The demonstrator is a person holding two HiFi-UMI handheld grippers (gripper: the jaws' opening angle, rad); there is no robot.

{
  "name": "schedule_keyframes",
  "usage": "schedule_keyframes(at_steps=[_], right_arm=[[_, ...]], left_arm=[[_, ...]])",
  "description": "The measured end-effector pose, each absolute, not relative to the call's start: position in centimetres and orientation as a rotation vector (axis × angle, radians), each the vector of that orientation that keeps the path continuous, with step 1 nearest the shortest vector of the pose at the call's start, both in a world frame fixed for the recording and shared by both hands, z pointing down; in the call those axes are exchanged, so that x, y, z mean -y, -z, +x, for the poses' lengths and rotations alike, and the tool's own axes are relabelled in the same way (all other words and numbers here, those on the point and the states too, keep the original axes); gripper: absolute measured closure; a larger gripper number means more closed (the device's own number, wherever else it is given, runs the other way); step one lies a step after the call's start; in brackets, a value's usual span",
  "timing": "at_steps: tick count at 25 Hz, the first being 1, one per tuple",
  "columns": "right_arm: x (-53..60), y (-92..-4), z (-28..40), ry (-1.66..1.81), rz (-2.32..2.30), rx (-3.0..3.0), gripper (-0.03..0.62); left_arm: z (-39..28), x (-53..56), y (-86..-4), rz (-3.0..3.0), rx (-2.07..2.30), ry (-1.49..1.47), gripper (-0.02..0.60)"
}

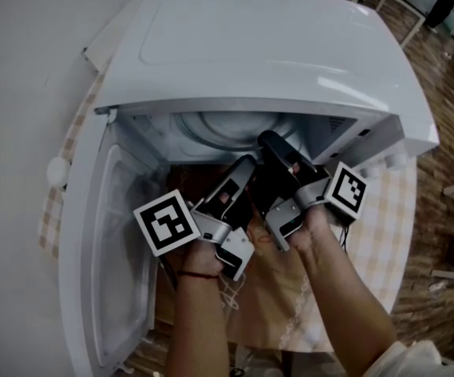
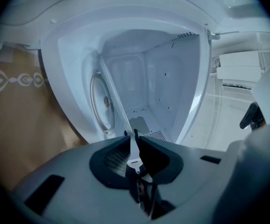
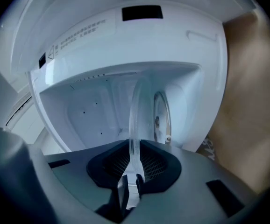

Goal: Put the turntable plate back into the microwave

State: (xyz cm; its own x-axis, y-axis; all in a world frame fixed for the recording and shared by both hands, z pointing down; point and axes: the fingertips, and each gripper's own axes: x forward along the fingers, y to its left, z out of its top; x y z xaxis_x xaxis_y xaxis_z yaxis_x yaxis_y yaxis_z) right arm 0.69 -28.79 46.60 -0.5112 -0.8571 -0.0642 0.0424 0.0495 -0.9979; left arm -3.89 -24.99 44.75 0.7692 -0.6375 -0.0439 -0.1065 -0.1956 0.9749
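Both grippers reach into the open white microwave (image 1: 274, 61). The clear glass turntable plate (image 2: 114, 94) shows edge-on in the left gripper view, and my left gripper (image 2: 134, 141) is shut on its rim. In the right gripper view the plate (image 3: 136, 111) also runs edge-on into the cavity, with my right gripper (image 3: 134, 160) shut on its near rim. The roller ring (image 2: 102, 101) lies on the cavity floor beside the plate, apart from it, and the roller ring (image 3: 161, 118) shows in the right gripper view too. From the head view, the left gripper (image 1: 243, 171) and right gripper (image 1: 268, 141) sit side by side at the cavity mouth.
The microwave door (image 1: 105, 250) hangs wide open at the left of the head view. A tan patterned cloth (image 1: 270, 305) covers the table under the hands. The control panel side (image 1: 368, 132) stands to the right of the cavity. Wooden floor (image 1: 447, 234) lies past the table's right edge.
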Motion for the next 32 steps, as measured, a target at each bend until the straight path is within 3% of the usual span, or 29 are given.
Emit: schedule_keyframes(at_steps=[21,24,28,32], right_arm=[[29.1,-48.7,0.8,1.681,-1.082,-1.474,0.523],[29.3,-48.3,1.1,1.664,-1.119,-1.441,0.485],[29.5,-47.8,0.6,1.703,-1.130,-1.510,0.386],[29.5,-47.5,1.2,1.688,-1.166,-1.459,0.347]], left_arm=[[-4.6,25.6,-44.2,1.682,0.676,0.548,0.523],[-4.7,25.4,-44.2,1.661,0.690,0.554,0.523],[-5.0,25.1,-44.2,1.659,0.708,0.541,0.523],[-5.0,25.0,-44.2,1.659,0.713,0.534,0.525]])
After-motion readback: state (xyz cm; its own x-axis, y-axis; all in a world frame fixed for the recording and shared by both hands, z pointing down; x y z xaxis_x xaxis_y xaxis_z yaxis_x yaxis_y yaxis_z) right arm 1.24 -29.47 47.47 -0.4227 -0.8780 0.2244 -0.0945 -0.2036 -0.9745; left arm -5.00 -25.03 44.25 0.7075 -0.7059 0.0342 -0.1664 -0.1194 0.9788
